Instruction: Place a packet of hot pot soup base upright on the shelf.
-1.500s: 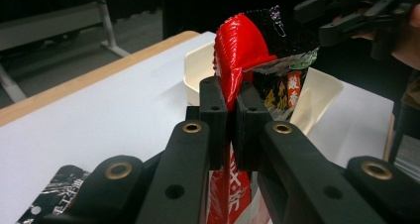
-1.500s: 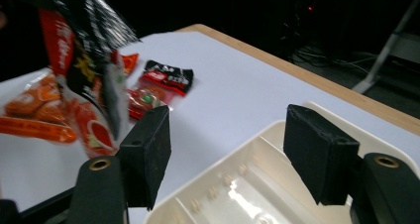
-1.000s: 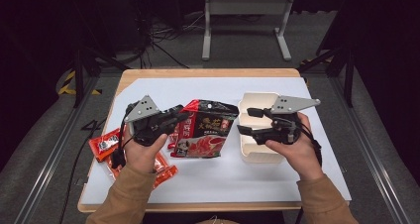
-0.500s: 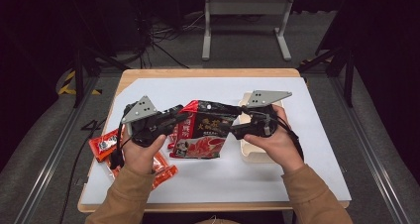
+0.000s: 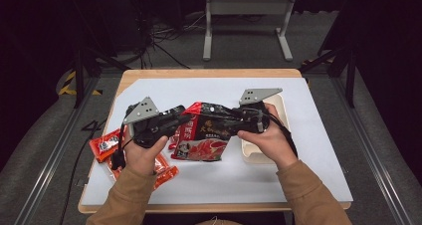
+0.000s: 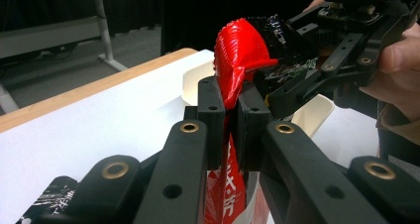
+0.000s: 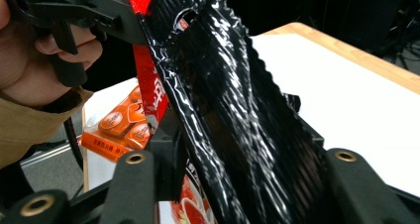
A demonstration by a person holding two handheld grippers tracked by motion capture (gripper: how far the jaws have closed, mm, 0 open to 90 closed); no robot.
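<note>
1. Glossy red-and-black crinkled foil snack bag is held up over the white counter.
2. Left gripper fingers clamp its ribbed red top seam.
3. Right gripper fingers, just closing, straddle the black seam.

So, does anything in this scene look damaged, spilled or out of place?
Nothing is spilled or torn. The red-and-black snack bag hangs crumpled between the left gripper, clamped on its red corner, and the right gripper. Orange packets overhang the white mat's left edge.

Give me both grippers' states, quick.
Left gripper: shut on the red-and-black snack bag.
Right gripper: jaws just closing around the bag's top edge; firm grip cannot be told.
</note>
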